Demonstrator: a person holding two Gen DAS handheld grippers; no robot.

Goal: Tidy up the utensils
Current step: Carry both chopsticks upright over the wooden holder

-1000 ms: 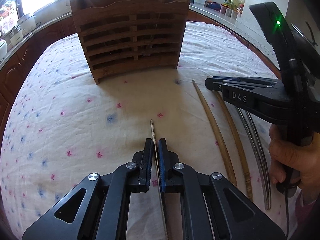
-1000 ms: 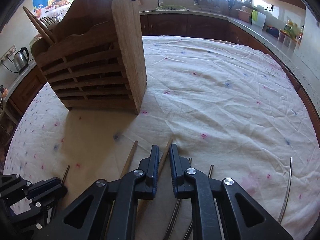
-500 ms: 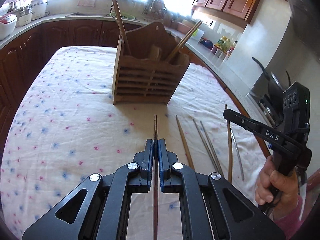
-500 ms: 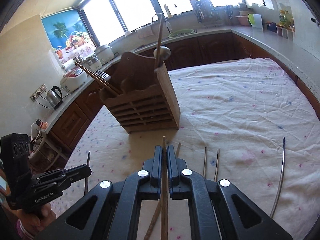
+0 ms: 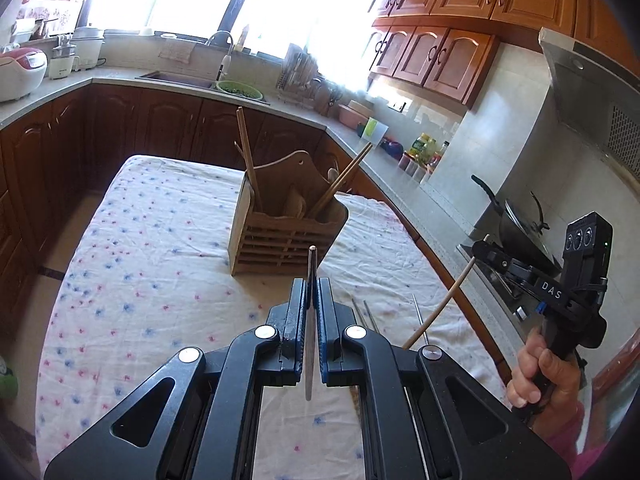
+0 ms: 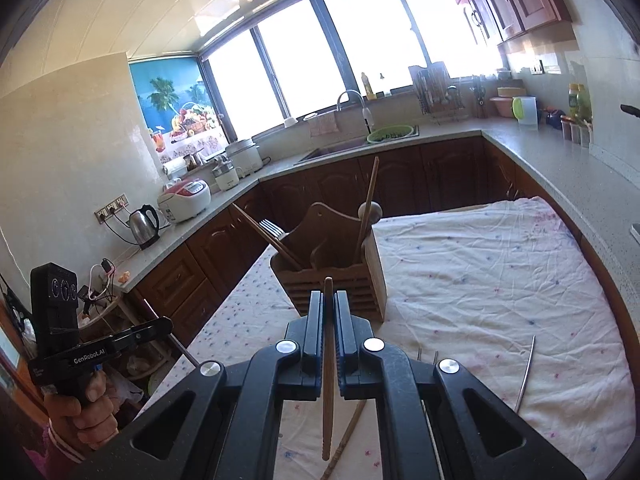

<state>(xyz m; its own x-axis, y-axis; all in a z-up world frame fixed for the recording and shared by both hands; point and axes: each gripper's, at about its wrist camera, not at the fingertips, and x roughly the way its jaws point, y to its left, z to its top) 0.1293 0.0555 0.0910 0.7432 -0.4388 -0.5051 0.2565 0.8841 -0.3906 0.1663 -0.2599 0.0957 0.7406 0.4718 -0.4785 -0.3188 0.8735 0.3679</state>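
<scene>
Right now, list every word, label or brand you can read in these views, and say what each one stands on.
"DAS": white letters on the side of the right gripper, seen from the left wrist view.
"GenRobot.AI": white letters on the side of the left gripper, seen from the right wrist view.
A smaller white line under "GenRobot.AI": too small to read.
Labels on the bottles on the counter: too blurred to read.

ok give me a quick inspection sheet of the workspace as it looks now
surface: flowered tablecloth, wrinkled
job's things: wooden holder upright with utensils inside; loose chopsticks on the cloth
clutter: nothing seen on the cloth
grippers: left gripper shut on a metal chopstick; right gripper shut on a wooden chopstick
cables: kettle cord to the wall socket
surroundings: sink, rice cooker, wok
</scene>
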